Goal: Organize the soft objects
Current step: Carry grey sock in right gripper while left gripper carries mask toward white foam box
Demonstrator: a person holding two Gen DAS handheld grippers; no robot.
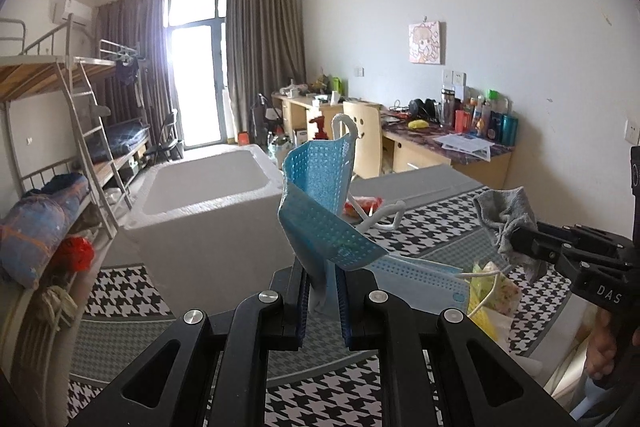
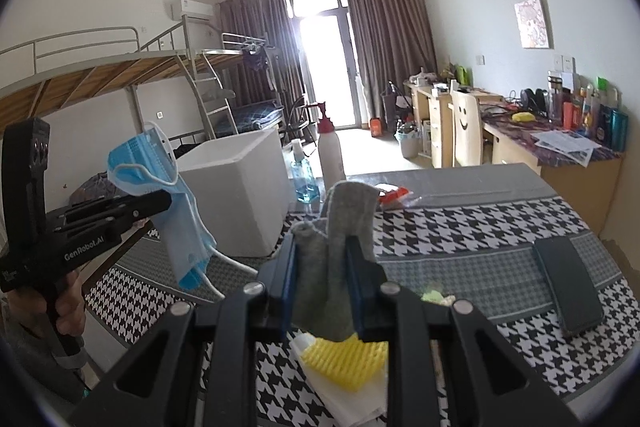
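Left wrist view
Left gripper (image 1: pixel 322 291): jaws pinched on a blue face mask (image 1: pixel 320 195).
Mask against jaws: a lower fold sits between the two blue pads; the rest stands up above the fingertips and curls over, one white ear loop at the top, another trailing to the right.
Second mask (image 1: pixel 420 281): lies on the houndstooth tablecloth (image 1: pixel 132 295), just right of the jaws.
Foam box (image 1: pixel 208 195): white, open-topped, ahead and left of the jaws.
Right gripper (image 1: pixel 516 241): off to the right, jaws pinched on a grey sock (image 1: pixel 506 213) that bunches above its fingertips and hangs below them.

Right wrist view
Right gripper (image 2: pixel 322 287): jaws pressed on the grey sock (image 2: pixel 340 227).
Sock against jaws: its middle is caught between the pads, one end rising above the fingertips, the other hanging below.
Yellow foam net (image 2: pixel 346 361): on the cloth directly under the jaws, resting on white paper.
Left gripper (image 2: pixel 166 203): up to the left, gripping the blue mask (image 2: pixel 160 183), which droops below its fingertips, clear of the table.
Foam box (image 2: pixel 240 195): ahead and left of the jaws.
Phone (image 2: pixel 568 283): dark, flat on the cloth to the right.
Bottles: a white pump bottle (image 2: pixel 330 155) and a blue spray bottle (image 2: pixel 304 179) stand beyond the sock.
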